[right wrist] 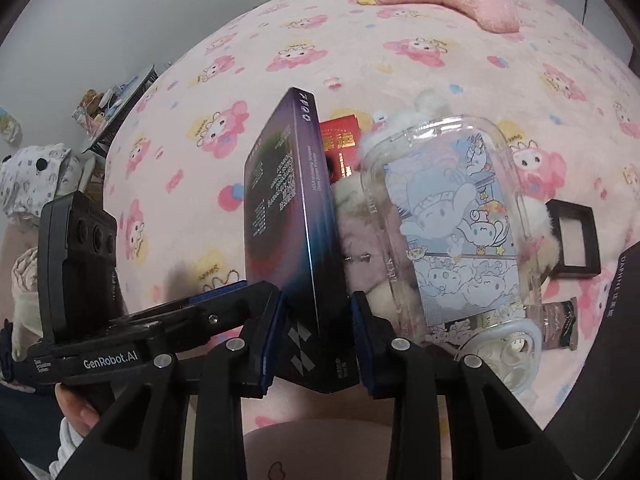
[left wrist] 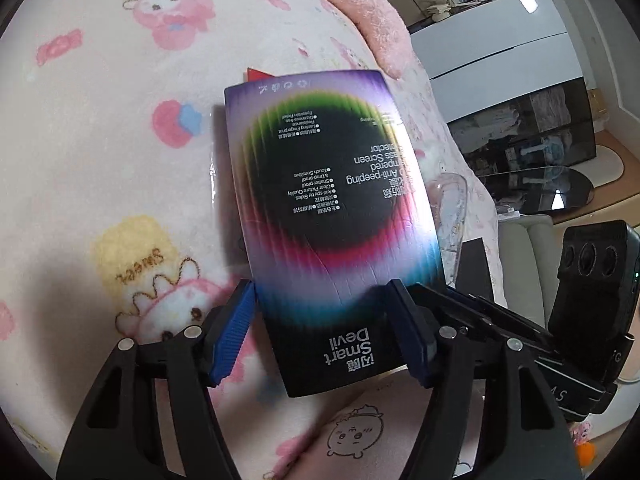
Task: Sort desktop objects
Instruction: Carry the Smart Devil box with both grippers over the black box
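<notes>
Looks like a handover mid-sort: the flat glossy screen-protector box (left wrist: 332, 216) is held up over the fuzzy cartoon-print blanket (left wrist: 100, 140), with the left hand-held gripper (left wrist: 324, 332) straddling its broad face, right pad touching, left maybe just off. The right hand-held gripper (right wrist: 316, 340) is clamped on its thin edges, so next I'd guess one has to let go. A clear plastic jar (right wrist: 452, 220) and a small black frame (right wrist: 572, 240) sit close by.

The box (right wrist: 296, 216) hides most of a red packet (right wrist: 340, 140). A clear jar (right wrist: 452, 232) covers a fluffy toy (right wrist: 352, 200); the box's small print is unreadable.
</notes>
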The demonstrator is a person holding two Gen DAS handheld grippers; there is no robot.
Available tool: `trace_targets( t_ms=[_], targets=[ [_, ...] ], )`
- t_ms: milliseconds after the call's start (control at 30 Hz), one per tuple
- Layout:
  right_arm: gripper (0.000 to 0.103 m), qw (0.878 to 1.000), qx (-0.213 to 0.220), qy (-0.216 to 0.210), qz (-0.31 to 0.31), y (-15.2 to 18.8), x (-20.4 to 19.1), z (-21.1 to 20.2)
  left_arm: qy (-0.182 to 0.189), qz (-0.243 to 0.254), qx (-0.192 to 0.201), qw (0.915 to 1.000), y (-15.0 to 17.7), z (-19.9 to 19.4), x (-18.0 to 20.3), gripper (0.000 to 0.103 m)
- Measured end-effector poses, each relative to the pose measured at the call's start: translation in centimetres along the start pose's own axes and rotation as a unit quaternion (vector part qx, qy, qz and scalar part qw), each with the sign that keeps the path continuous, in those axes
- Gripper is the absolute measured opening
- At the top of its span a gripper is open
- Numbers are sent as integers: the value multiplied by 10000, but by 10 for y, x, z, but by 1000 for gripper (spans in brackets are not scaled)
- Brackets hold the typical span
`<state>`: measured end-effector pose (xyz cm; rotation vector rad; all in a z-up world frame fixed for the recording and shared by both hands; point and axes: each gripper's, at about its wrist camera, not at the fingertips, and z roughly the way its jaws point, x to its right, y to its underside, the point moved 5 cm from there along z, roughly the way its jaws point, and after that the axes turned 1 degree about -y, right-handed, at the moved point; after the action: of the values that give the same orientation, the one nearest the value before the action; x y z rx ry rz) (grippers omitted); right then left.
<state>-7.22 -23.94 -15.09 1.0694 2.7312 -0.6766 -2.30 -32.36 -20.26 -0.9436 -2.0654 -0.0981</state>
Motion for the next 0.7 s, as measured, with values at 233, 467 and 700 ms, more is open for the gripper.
trace_targets(
  t_ms=[233, 467, 700],
  targets=[
    [28, 9969, 740, 41, -250, 4, -8, -58, 246, 457, 176, 9985, 1, -29, 38, 67],
    [28, 9887, 1434, 320, -290, 11, 0, -122, 782, 968, 178, 9921, 4, -33, 109, 67],
    [28, 9774, 1946, 823, -47, 34, 34, -180, 980, 1441, -81, 9847, 27, -1, 184, 67]
  ],
)
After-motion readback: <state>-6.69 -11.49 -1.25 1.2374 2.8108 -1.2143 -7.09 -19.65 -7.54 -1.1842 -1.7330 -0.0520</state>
